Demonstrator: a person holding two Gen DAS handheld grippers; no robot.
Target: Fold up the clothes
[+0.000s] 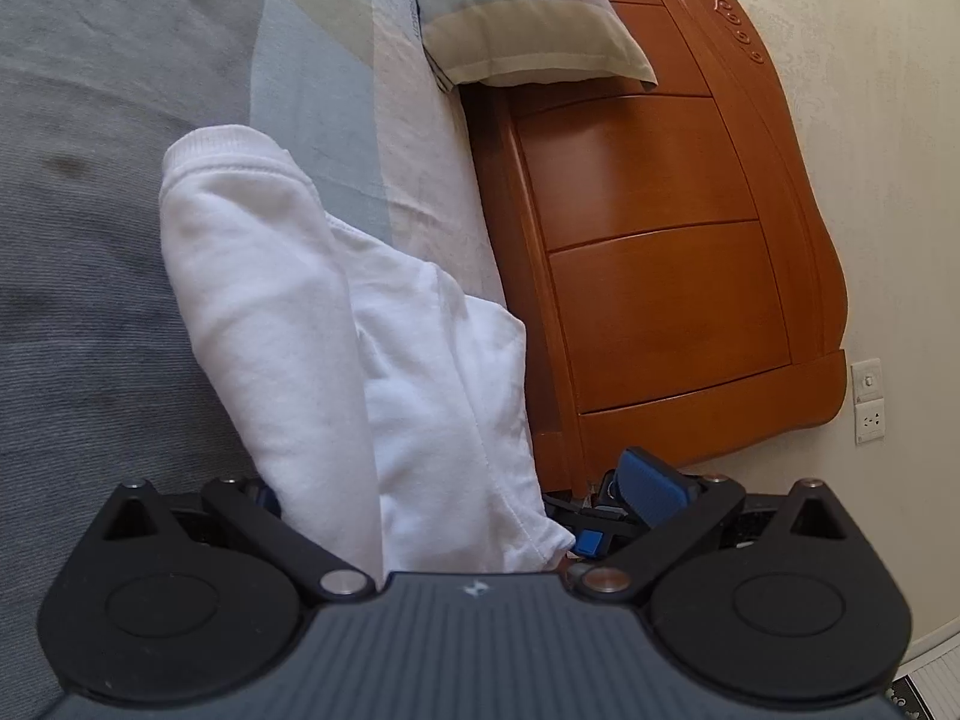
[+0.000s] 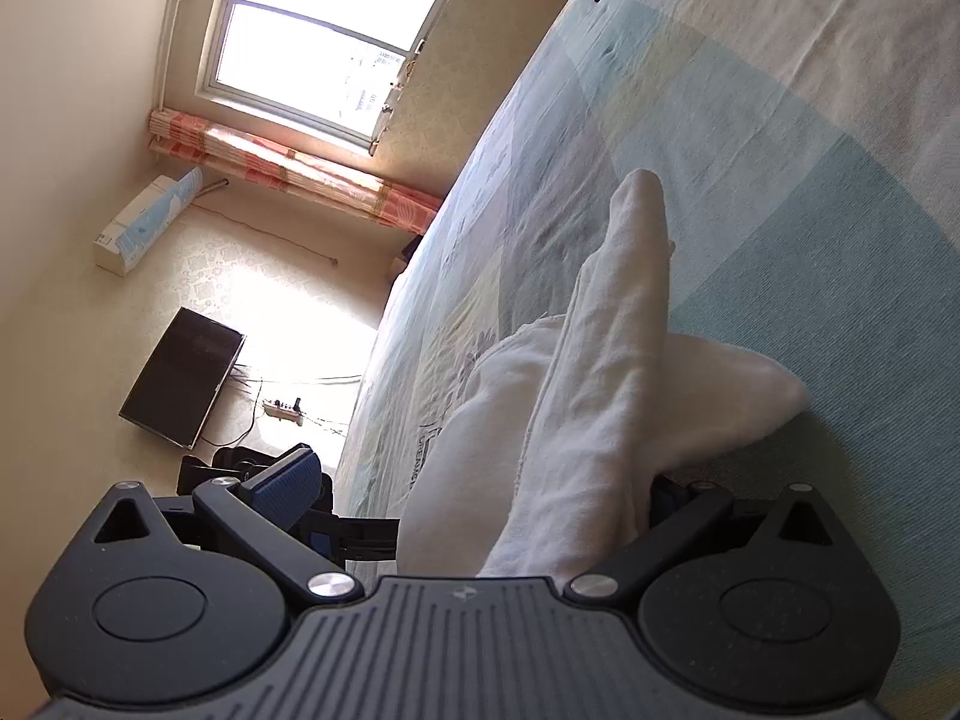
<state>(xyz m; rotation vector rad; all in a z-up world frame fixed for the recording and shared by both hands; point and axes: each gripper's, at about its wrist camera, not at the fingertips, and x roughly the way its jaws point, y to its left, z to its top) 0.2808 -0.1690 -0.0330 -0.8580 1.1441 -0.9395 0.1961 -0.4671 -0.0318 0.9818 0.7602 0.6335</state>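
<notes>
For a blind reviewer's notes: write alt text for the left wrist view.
A white garment drapes from the left tool down onto a bed with a grey cover and pale blue sheet. Behind stand a pillow, a wooden headboard and wall sockets.

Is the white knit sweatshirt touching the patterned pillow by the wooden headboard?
Apart. The left wrist view shows the white knit sweatshirt ending short of the patterned pillow, with bare bedsheet between them.
</notes>
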